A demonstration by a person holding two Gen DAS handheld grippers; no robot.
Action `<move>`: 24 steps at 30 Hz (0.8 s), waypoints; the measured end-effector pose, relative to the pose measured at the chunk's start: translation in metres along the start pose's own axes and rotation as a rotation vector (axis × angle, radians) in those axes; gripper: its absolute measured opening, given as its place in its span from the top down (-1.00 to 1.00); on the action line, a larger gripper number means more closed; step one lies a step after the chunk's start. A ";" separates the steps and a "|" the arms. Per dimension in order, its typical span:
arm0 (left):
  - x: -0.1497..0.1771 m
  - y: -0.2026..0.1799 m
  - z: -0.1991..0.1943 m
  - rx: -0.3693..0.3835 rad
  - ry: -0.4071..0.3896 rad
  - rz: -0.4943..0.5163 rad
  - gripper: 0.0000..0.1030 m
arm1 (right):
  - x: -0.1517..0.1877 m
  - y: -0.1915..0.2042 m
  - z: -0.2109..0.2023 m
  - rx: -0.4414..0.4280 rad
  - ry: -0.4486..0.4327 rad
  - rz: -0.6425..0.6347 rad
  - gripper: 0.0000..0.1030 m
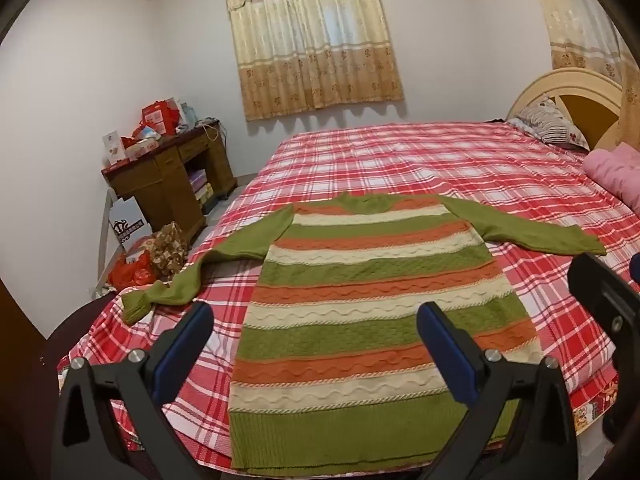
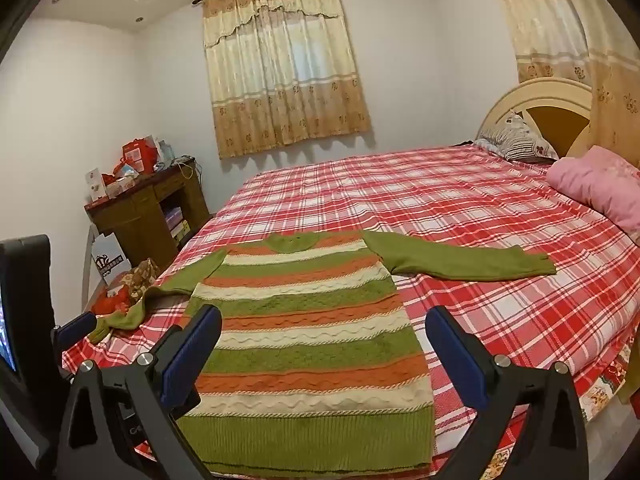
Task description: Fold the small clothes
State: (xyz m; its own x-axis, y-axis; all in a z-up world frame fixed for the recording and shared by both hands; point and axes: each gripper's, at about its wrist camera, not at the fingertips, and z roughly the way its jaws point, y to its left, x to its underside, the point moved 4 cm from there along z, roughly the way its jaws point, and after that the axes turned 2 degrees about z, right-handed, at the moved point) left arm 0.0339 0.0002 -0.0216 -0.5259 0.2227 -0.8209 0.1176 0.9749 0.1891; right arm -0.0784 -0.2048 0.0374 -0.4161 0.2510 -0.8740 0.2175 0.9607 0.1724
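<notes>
A knitted sweater point(image 1: 372, 312) with green, orange and cream stripes lies flat and spread out on the red plaid bed point(image 1: 440, 160), hem toward me, both green sleeves stretched out sideways. The left sleeve cuff point(image 1: 140, 304) hangs near the bed's left edge. My left gripper point(image 1: 316, 320) is open and empty above the sweater's lower half. In the right wrist view the same sweater point(image 2: 308, 340) shows, with my right gripper point(image 2: 324, 324) open and empty above its hem area. The left gripper's body point(image 2: 28, 320) shows at that view's left edge.
A pink quilt point(image 2: 600, 184) and a patterned pillow point(image 2: 516, 140) lie at the headboard end, far right. A brown desk point(image 1: 172, 176) with red boxes stands left of the bed. Bags point(image 1: 160, 256) sit on the floor by it. Curtains point(image 1: 312, 36) hang on the far wall.
</notes>
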 end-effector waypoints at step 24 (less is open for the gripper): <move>0.006 0.001 0.004 0.035 0.019 -0.032 -1.00 | 0.007 0.002 0.005 0.007 0.020 -0.005 -0.98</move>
State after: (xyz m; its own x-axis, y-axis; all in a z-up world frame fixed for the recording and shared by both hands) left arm 0.0341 0.0023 -0.0279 -0.5454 0.1914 -0.8160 0.1293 0.9811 0.1438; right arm -0.0767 -0.2016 0.0299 -0.4347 0.2488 -0.8655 0.2217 0.9611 0.1649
